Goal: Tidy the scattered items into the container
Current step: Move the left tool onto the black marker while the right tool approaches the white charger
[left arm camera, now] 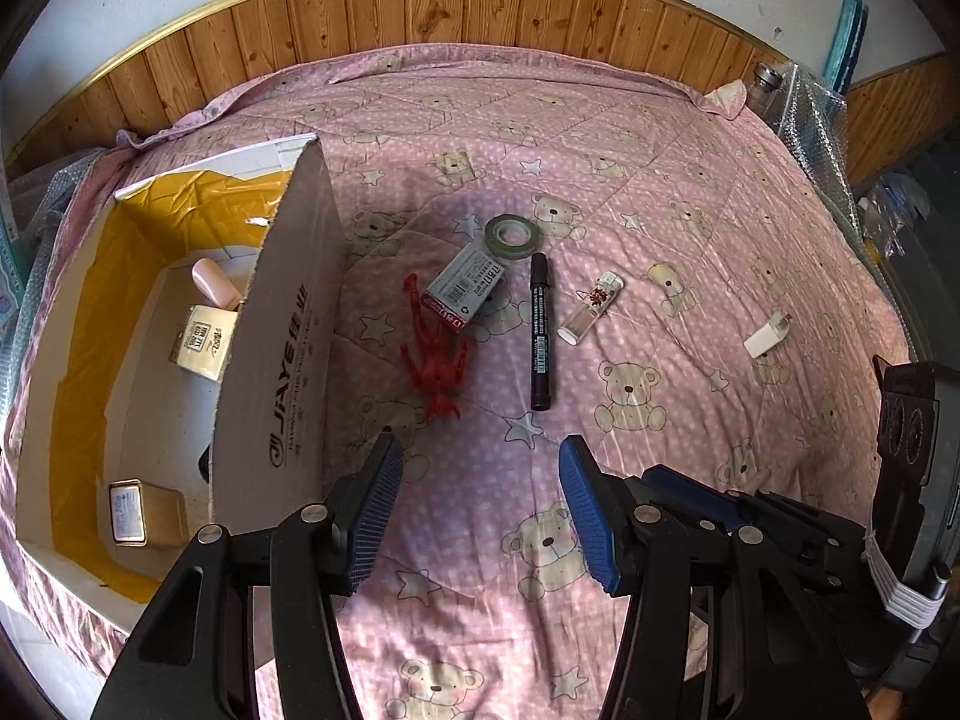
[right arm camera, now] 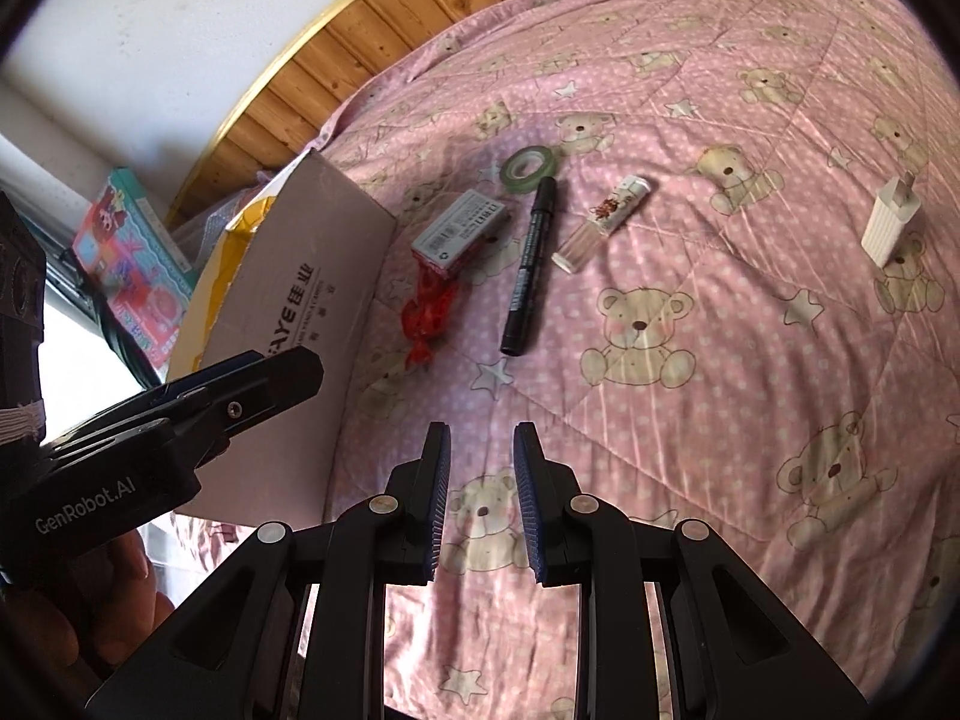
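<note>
L gripper (left arm camera: 477,450) jaws wide, empty, hovering over the quilt (left arm camera: 690,138) just short of the item cluster; R gripper (right arm camera: 482,438) narrow gap, also empty, low over the quilt. Container = cardboard box (left arm camera: 282,360) at your left, open, w/ a few items already inside; loose items lie right of its tall flap: red plastic toy (left arm camera: 435,360) near the flap, small printed carton (left arm camera: 465,288) lying partly over the toy's top end, green tape roll (left arm camera: 510,234) touching the carton's far end, black marker (left arm camera: 540,330), clear vial w/ white cap (left arm camera: 591,306), white charger plug (left arm camera: 765,336) well apart at right. Risks, as judged: grab the toy first & the carton may get dragged or flipped; marker & vial are round, may roll on soft quilt if nudged; the raised flap stands between cluster & box interior, so a low carry could clip it; both grippers sit close together, so watch for a collision.
</note>
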A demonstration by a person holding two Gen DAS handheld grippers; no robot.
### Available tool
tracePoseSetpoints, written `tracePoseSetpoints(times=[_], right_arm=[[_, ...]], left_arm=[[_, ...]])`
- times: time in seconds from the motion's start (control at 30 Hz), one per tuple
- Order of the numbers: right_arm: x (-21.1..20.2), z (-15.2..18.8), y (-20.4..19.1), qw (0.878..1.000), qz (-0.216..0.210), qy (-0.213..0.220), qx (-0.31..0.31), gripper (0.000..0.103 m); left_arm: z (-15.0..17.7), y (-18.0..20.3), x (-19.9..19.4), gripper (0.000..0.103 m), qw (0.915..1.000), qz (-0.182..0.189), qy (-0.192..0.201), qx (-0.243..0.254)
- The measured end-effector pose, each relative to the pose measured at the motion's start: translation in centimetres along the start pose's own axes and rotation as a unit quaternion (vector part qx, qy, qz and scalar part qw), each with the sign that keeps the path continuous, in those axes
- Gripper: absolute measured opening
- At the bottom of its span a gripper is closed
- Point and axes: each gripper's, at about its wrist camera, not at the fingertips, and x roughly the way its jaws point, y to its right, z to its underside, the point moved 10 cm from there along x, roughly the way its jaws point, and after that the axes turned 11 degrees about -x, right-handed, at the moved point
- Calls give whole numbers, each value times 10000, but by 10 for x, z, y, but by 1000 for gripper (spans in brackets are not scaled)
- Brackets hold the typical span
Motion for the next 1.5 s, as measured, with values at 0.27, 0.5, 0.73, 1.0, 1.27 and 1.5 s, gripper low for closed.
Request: tracePoseSetpoints(times=[0.27,0.5,0.73,1.0,1.27,1.5], right_arm=[[-15,-8,74,9976,386,127,567,25],[-38,-17,127,9920,739,348,960,25],[-46,-28,168,9845,1226,477,1157,36],[-38,-55,196,9785,1679,525,1073,46],[-25,-63,219,9759,1762,520,1179,9],[-39,-64,190,9835,1673,570,381,20]], left_arm=[[-3,19,50,56,9996,106,-276,11],[-7,28,82,56,9989,113,-445,-2],[-18,30,113,56,9988,-19,-487,14],[-25,28,140,56,9983,-331,-460,99],[-28,41,144,25,9984,-302,-240,413],[-4,37,126,20,9990,-42,-379,239]])
